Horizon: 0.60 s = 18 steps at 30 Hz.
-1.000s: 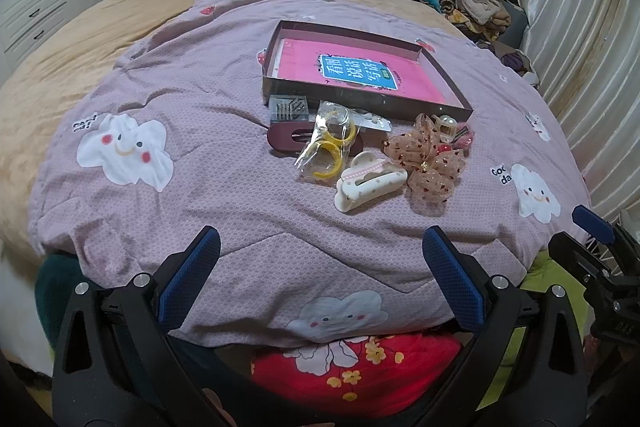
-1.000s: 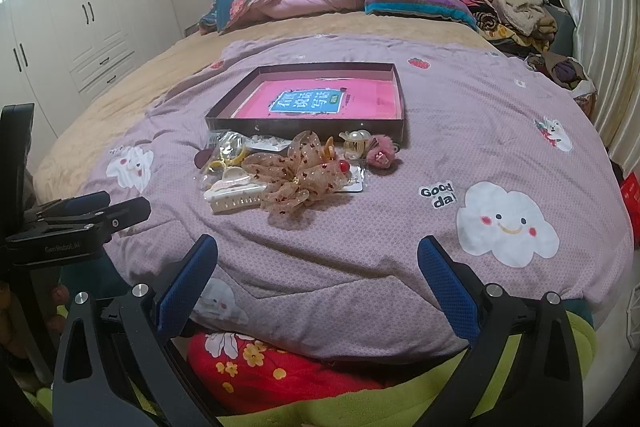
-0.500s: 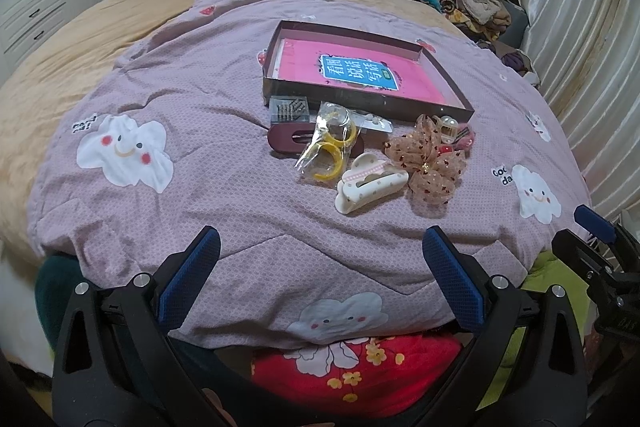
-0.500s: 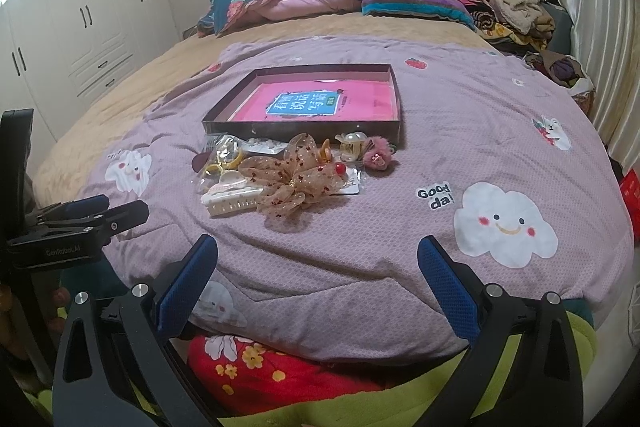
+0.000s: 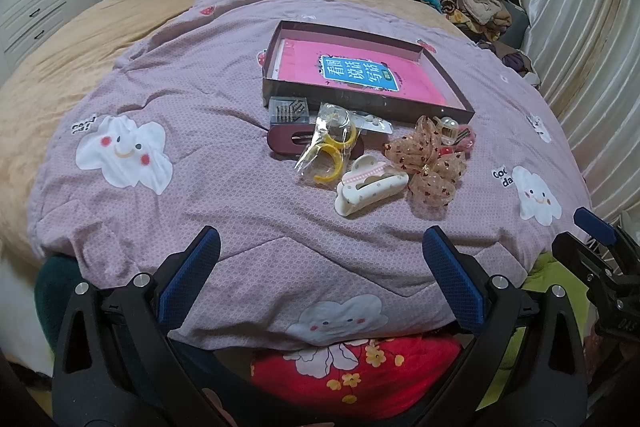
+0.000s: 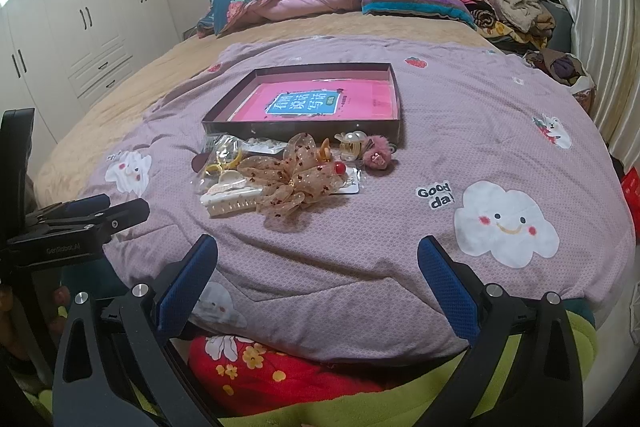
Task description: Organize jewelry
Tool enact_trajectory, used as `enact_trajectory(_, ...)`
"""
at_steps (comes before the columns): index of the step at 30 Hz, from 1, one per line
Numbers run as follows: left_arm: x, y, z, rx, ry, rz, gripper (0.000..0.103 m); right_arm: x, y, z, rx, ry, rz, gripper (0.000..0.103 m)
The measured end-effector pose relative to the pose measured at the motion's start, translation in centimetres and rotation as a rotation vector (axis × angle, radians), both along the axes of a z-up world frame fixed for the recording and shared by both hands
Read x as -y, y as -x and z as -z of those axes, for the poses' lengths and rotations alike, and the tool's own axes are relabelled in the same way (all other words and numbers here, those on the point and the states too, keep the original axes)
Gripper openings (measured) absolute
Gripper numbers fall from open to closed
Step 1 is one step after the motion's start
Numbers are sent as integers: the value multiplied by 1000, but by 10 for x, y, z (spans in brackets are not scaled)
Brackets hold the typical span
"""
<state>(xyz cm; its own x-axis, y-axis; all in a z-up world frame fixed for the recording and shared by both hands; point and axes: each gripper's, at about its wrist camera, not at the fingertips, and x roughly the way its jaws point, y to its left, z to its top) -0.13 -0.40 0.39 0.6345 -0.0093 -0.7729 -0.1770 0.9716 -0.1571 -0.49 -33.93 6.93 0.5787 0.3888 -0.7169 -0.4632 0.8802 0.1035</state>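
A dark shallow box [image 5: 448, 83] with a pink book inside lies on the purple quilt; it also shows in the right wrist view [image 6: 394, 87]. In front of it lie hair accessories: a cream claw clip [image 5: 370, 189] [image 6: 230, 201], a beige dotted bow [image 5: 430, 163] [image 6: 294, 177], bagged yellow rings [image 5: 330, 151], a maroon clip [image 5: 286, 141], a small clear case [image 5: 288, 110], a clear clip [image 6: 352, 143] and a pink pompom [image 6: 376, 157]. My left gripper [image 5: 318, 283] is open and empty, short of the pile. My right gripper [image 6: 318, 281] is open and empty, short of the pile too.
The purple cloud-print quilt [image 5: 180, 131] covers a bed with a tan blanket [image 5: 60, 75]. Folded bedding and clothes are piled at the headboard [image 6: 500, 3]. White wardrobes [image 6: 80, 27] stand left, a curtain [image 5: 592, 47] right. A red floral cushion [image 5: 360, 375] lies under the bed's edge.
Both grippers have eased a little toward the bed; the accessories and box have not moved.
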Motion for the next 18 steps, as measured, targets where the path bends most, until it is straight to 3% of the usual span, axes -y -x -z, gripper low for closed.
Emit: enact_trajectory(18, 0, -12, 11, -3, 11, 0, 95, 1, -10, 6, -24, -9, -1, 99)
